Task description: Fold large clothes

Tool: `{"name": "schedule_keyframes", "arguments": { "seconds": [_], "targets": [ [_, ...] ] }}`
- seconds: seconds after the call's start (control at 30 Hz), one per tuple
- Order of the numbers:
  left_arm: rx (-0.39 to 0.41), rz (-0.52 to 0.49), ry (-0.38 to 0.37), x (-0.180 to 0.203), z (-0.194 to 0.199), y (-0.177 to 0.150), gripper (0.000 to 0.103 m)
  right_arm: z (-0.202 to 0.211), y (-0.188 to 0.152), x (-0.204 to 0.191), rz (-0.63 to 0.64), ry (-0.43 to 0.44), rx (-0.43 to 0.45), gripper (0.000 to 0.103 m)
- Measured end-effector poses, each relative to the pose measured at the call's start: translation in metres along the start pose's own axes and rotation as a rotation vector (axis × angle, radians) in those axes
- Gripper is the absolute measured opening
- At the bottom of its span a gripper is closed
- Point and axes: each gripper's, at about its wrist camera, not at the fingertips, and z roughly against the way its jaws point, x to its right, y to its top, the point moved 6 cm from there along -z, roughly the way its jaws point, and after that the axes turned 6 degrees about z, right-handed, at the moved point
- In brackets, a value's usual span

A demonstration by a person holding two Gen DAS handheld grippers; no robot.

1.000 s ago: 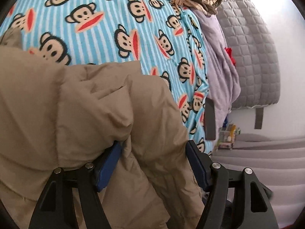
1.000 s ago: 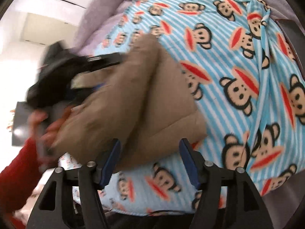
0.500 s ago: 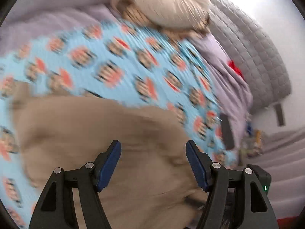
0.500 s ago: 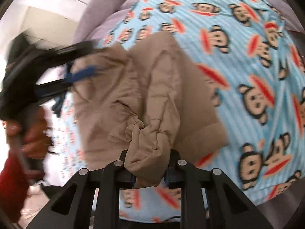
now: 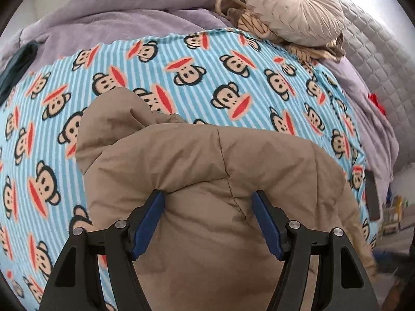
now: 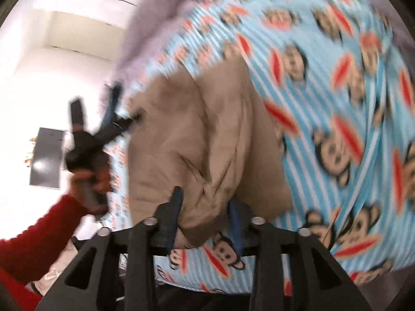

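A tan puffy jacket [image 5: 207, 181] lies bunched on a bed under a blue striped monkey-print blanket [image 5: 181, 72]. My left gripper [image 5: 208, 207] hovers over the jacket's near part, open, with nothing pinched. In the right wrist view the left gripper [image 6: 96, 101] shows blurred beside the jacket's [image 6: 197, 134] left edge, held by a hand [image 6: 90, 181] in a red sleeve. My right gripper [image 6: 205, 207] is at the jacket's near edge. Its jaws are opening, and a fold of the jacket still sits between them.
A round beige cushion [image 5: 293, 7] and a rope-like bundle [image 5: 249, 23] lie at the head of the bed on a lilac cover [image 5: 116, 13]. A grey quilted headboard [image 5: 376, 51] stands at the right. A dark phone [image 5: 372, 194] rests near the bed's right edge.
The right gripper went from open to shut on a jacket fold, and its jaws have since widened. The left gripper has drawn back along the jacket, and its view has swung up towards the cushion.
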Motion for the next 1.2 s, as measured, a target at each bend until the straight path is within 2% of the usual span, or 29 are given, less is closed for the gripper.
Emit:
{"name": "schedule_keyframes", "arguments": {
  "seconds": [0.1, 0.17, 0.2, 0.23, 0.27, 0.37, 0.47, 0.57, 0.67, 0.77, 0.83, 0.9, 0.97, 1.03, 1.13, 1.2],
  "targets": [
    [-0.001, 0.017, 0.000, -0.001, 0.001, 0.000, 0.071, 0.010, 0.033, 0.014, -0.033, 0.020, 0.063, 0.044],
    [0.002, 0.016, 0.008, 0.001, 0.003, -0.001, 0.071, -0.009, 0.051, 0.031, -0.084, -0.031, 0.045, 0.042],
    [0.003, 0.021, 0.011, 0.001, 0.003, -0.002, 0.071, -0.027, 0.059, 0.045, -0.113, -0.048, 0.011, 0.036],
    [0.005, 0.028, 0.013, 0.002, 0.004, -0.001, 0.071, -0.040, 0.061, 0.053, -0.131, -0.051, -0.012, 0.016],
    [0.006, 0.034, 0.015, 0.002, 0.004, -0.001, 0.071, -0.060, 0.063, 0.063, -0.155, -0.045, -0.058, 0.014],
    [0.012, 0.057, 0.023, 0.006, 0.001, 0.003, 0.071, -0.107, 0.069, 0.062, -0.127, 0.005, -0.134, 0.013],
    [0.016, 0.061, 0.049, 0.014, -0.009, 0.007, 0.071, -0.138, 0.078, 0.051, -0.063, 0.008, -0.168, 0.013],
    [0.006, 0.052, 0.090, 0.020, -0.020, 0.009, 0.071, -0.159, 0.087, 0.055, -0.070, -0.009, -0.194, 0.014],
    [-0.004, 0.041, 0.105, 0.023, -0.023, 0.009, 0.071, -0.150, 0.084, 0.051, -0.065, -0.040, -0.211, 0.014],
    [-0.010, 0.019, 0.113, 0.025, -0.024, 0.006, 0.071, -0.129, 0.090, 0.046, -0.004, -0.130, -0.213, 0.014],
    [-0.011, 0.016, 0.114, 0.025, -0.023, 0.006, 0.071, -0.105, 0.093, 0.040, 0.027, -0.180, -0.163, 0.014],
    [-0.011, 0.018, 0.113, 0.025, -0.024, 0.006, 0.071, -0.078, 0.093, 0.033, 0.042, -0.193, -0.099, 0.014],
    [-0.013, 0.014, 0.116, 0.024, -0.023, 0.005, 0.071, -0.049, 0.091, 0.018, 0.074, -0.167, -0.034, 0.014],
    [-0.011, 0.015, 0.116, 0.024, -0.023, 0.006, 0.071, -0.034, 0.085, -0.001, 0.119, -0.105, -0.017, 0.014],
    [-0.010, 0.018, 0.115, 0.025, -0.024, 0.007, 0.071, -0.040, 0.062, -0.030, 0.177, -0.025, -0.087, 0.014],
    [-0.011, 0.015, 0.118, 0.025, -0.024, 0.007, 0.071, -0.055, 0.041, -0.039, 0.219, -0.046, -0.154, 0.014]
  ]
}}
